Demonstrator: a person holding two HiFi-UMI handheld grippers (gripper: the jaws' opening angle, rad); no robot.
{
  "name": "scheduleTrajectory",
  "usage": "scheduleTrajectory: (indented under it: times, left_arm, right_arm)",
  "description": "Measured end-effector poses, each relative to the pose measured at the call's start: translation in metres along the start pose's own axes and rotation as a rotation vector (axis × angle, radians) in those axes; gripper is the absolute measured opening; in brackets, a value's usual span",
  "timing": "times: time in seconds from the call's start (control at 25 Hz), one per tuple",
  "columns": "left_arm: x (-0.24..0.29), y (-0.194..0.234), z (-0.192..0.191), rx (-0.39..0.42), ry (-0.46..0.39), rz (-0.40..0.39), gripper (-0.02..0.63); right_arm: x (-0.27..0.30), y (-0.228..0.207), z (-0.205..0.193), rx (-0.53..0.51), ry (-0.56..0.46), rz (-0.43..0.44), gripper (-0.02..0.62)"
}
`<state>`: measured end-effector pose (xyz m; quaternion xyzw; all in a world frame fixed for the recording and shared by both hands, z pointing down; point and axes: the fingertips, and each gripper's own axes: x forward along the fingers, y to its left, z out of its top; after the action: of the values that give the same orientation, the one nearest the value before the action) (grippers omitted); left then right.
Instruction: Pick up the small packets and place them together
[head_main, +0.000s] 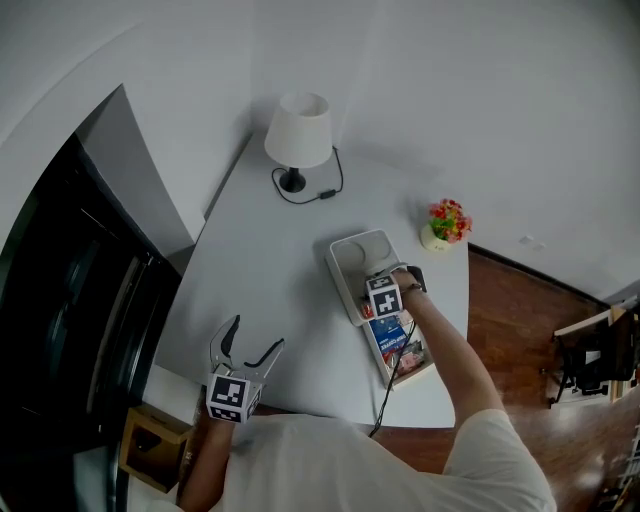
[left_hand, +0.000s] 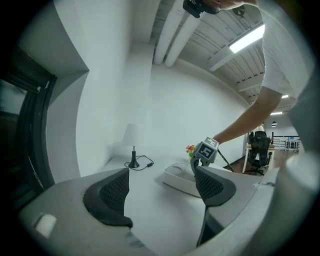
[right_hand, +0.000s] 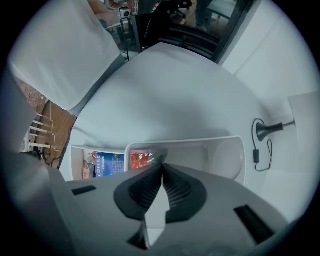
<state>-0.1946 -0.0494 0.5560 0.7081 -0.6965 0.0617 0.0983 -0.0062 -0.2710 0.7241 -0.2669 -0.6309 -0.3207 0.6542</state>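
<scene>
At the bench's (head_main: 280, 280) near left edge the left hand-held gripper (head_main: 258, 332) hangs just above the surface. It points across the bench toward the far side. Its jaws are wide apart with only bare white top between them.

By the near right corner lies a shallow open box (head_main: 432, 368), its long side along the right edge. It holds small packets, among them a blue packet (right_hand: 110, 164) printed COFFEE and some reddish ones that are too small to read. A dark lead (head_main: 385, 400) runs from the right hand past the box and over the near edge.

Butting the box's far end is a white bin (head_main: 335, 262) with rounded corners, near the middle of the bench. The right hand-held gripper (right_hand: 161, 167) points straight down over the bin's near end, the end next to the box. Its jaws are pressed together. A red packet (right_hand: 139, 159) lies at that end of the bin, its silvery edge right at the jaw tips. Whether the tips pinch that edge or only meet beside it cannot be told. Apart from this packet, no other packet shows in the bin.

Farther off, at the far right edge, stands a small pot of red and yellow flowers (head_main: 447, 222). At the far corner is a table lamp (head_main: 298, 130) with a white shade, and its black cord (head_main: 325, 192) loops on the bench beside its base.
</scene>
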Motion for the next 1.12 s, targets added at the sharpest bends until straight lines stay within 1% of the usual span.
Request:
scheduleTrajectory:
  times: [0.12,0.16,0.2,0.32,0.44,0.56,0.6,0.64,0.76,0.84,0.92,0.96,1.0,1.12]
  left_arm:
    - [-0.004,0.005,0.000,0.001,0.003,0.020,0.399]
    - [-0.005,0.007,-0.002,0.002,0.006,0.025,0.399]
    - [-0.006,0.008,-0.003,0.002,0.009,0.028,0.399]
    - [-0.011,0.009,-0.006,0.003,0.010,0.031,0.399]
    - [-0.013,0.005,-0.009,-0.004,0.015,0.025,0.399]
    - [-0.013,0.002,-0.009,-0.008,0.020,0.015,0.399]
    - [-0.012,0.002,-0.010,-0.005,0.021,0.013,0.399]
    - [-0.011,0.002,-0.010,-0.002,0.019,0.008,0.399]
    - [-0.010,-0.002,-0.006,0.003,0.008,-0.012,0.399]
    - [-0.008,-0.006,-0.004,0.006,0.000,-0.027,0.399]
    - [-0.005,-0.011,-0.001,0.013,-0.010,-0.050,0.399]
    - [-0.003,-0.013,0.002,0.016,-0.016,-0.064,0.399]
    - [-0.001,-0.016,0.004,0.018,-0.021,-0.079,0.399]
    - [0.008,-0.023,0.014,0.029,-0.041,-0.126,0.397]
  right_arm:
    - [0.010,-0.005,-0.002,0.020,0.010,-0.009,0.009]
    - [0.012,-0.008,-0.003,0.030,0.010,-0.023,0.016]
    - [0.012,-0.011,-0.004,0.039,0.009,-0.041,0.037]
    - [0.013,-0.019,-0.004,0.053,0.010,-0.096,0.043]
    - [0.013,-0.021,-0.004,0.044,0.023,-0.130,0.046]
    - [0.010,-0.025,0.000,0.038,0.007,-0.180,0.058]
    - [0.008,-0.027,0.000,0.038,0.001,-0.198,0.164]
    - [0.006,-0.029,-0.001,0.038,0.000,-0.215,0.215]
    - [-0.008,-0.033,-0.005,0.043,0.007,-0.282,0.224]
    - [-0.026,-0.037,-0.007,0.075,-0.016,-0.362,0.224]
    - [-0.052,-0.044,-0.006,0.165,-0.092,-0.472,0.224]
    - [-0.069,-0.047,-0.004,0.234,-0.154,-0.535,0.224]
    - [-0.089,-0.049,-0.002,0.316,-0.234,-0.599,0.224]
    - [-0.158,-0.044,0.008,0.567,-0.526,-0.782,0.224]
